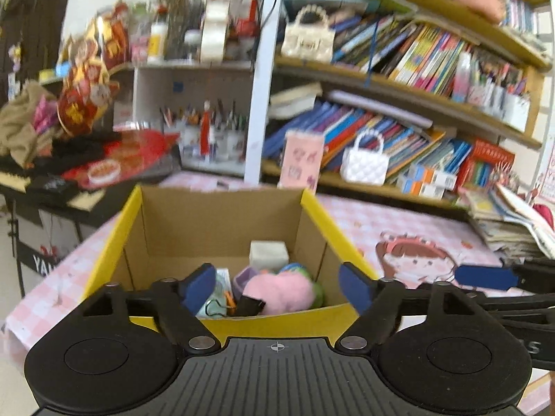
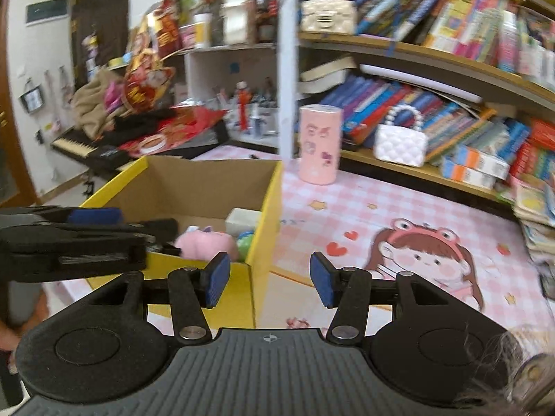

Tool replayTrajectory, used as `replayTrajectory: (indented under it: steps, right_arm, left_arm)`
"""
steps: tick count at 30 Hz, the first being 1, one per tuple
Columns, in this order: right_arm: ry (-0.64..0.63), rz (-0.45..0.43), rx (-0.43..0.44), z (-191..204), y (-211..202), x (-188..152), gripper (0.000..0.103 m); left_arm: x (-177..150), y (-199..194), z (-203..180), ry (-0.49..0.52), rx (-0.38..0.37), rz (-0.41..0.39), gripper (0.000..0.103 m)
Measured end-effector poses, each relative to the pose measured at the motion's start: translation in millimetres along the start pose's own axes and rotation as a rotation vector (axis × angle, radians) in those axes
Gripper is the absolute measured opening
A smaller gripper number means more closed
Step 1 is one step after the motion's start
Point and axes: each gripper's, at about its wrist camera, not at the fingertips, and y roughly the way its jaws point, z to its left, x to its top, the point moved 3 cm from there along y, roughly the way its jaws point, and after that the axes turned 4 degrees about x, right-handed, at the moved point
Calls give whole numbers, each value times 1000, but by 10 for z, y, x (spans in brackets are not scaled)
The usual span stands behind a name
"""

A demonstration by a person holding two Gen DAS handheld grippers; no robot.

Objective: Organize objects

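The left tool hangs open and empty over the yellow box, where the pink plush lies among gathered items. The right tool, jaws apart and gripping nothing, faces the counter, probably for the far pink canister.

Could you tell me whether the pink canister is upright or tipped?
Upright: the pink canister stands on its base on the checked tablecloth, beside the yellow box.

The box is yellow outside and plain brown cardboard inside. The worktop wears a pink-and-white check with a cartoon girl. The soft toy is pink.
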Motion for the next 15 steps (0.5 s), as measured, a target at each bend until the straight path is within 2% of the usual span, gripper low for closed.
replayTrajectory:
  steps: [5, 15]
  right_arm:
    - [67, -11, -68, -82, -215, -150, 49]
    - [158, 1, -228, -183, -645, -585, 51]
  left_arm:
    - [-44, -283, -123, 9, -11, -33, 86]
    - [-360, -574, -323, 1, -30, 36, 90]
